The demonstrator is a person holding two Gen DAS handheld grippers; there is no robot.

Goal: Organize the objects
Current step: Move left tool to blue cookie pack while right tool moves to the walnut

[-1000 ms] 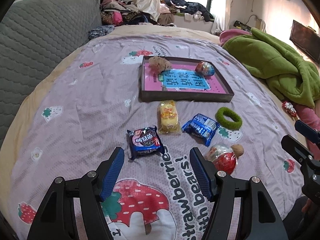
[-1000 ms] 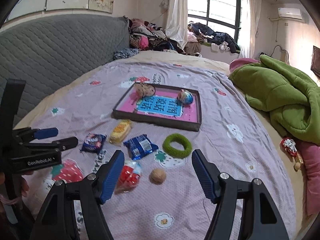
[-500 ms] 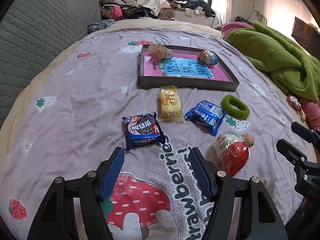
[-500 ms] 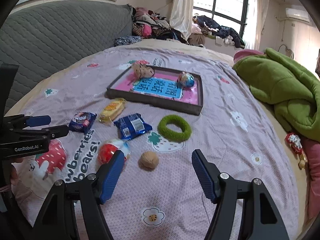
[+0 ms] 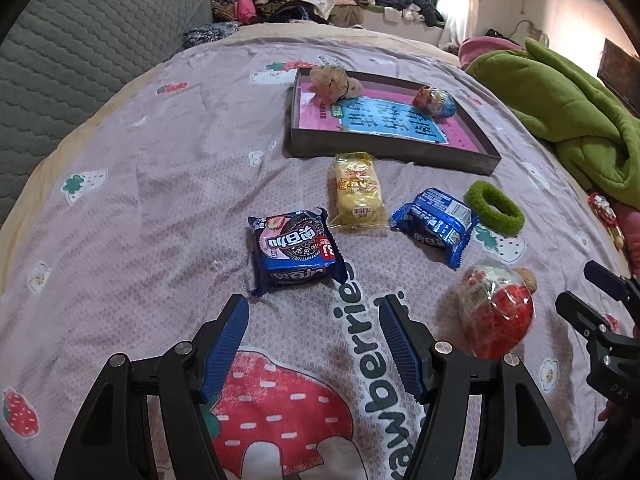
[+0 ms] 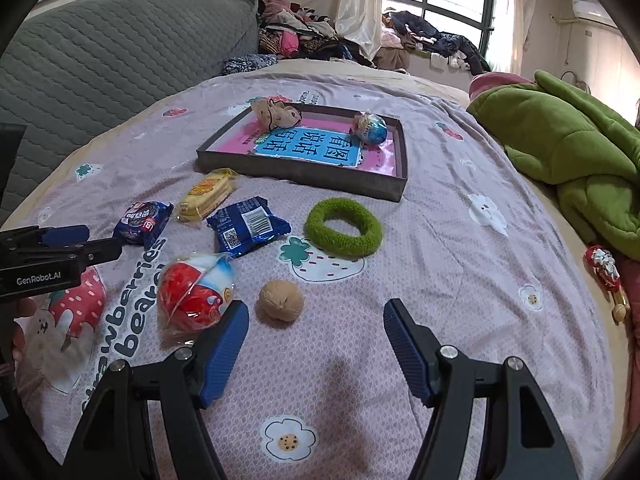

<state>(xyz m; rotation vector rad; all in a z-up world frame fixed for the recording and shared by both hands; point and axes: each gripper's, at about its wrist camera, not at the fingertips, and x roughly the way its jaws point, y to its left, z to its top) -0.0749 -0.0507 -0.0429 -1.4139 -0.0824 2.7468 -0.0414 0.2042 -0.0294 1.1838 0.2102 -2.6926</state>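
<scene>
On the bed a dark tray holds a beige scrunchie and a blue foil egg. In front of it lie a blue cookie pack, a yellow snack pack, a second blue pack, a green ring, a red-white egg toy and a tan ball. My left gripper is open and empty just short of the cookie pack. My right gripper is open and empty near the tan ball.
A green blanket is heaped on the right of the bed. A grey quilted headboard runs along the left. A small red ornament lies at the right edge. Clothes are piled by the window.
Both grippers have moved forward and lower toward the objects. The cookie pack and the tan ball now sit closer to the fingers. Both stay open.
</scene>
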